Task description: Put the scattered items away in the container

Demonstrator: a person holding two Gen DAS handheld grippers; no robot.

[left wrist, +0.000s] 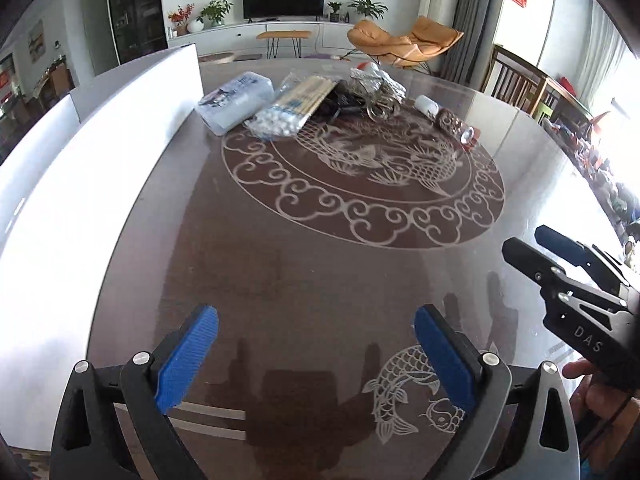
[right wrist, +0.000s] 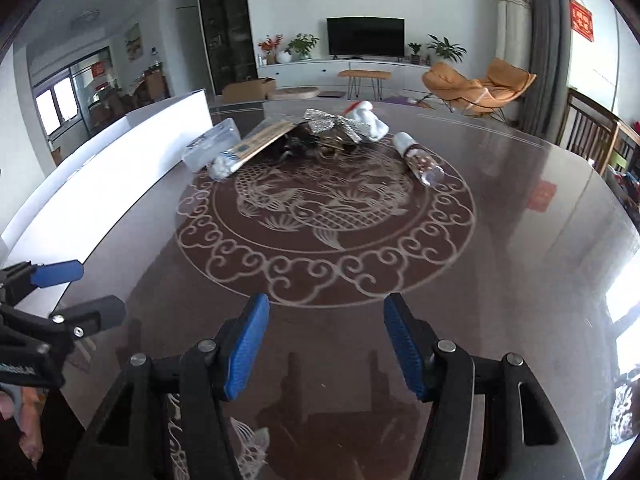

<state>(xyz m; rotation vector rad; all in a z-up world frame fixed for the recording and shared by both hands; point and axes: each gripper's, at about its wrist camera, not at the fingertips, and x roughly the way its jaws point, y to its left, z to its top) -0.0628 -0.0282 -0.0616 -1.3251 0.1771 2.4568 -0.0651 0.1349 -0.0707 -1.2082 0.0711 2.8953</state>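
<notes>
White and flat-sided, the container [left wrist: 100, 152] runs along the left edge of the table [left wrist: 280, 272], its long wall glaring in the light; its inside is not visible. The scattered items sit clustered at the far side: a clear plastic box [left wrist: 236, 100] just beside the container's far corner, a bag of cotton swabs [left wrist: 292, 108] leaning on it, a crinkled silver bow [left wrist: 376, 88] over dark clutter, a white cloth [right wrist: 370, 120], and a clear bottle [left wrist: 448, 118] lying on its side, slightly apart. Between that cluster and both tools lies a broad bare stretch of glossy brown glass etched with fish and cloud scrolls. The left gripper [left wrist: 316, 354] has its ribbed blue pads spread wide, nothing between them. The right gripper [right wrist: 326, 348] is likewise parted and empty.
</notes>
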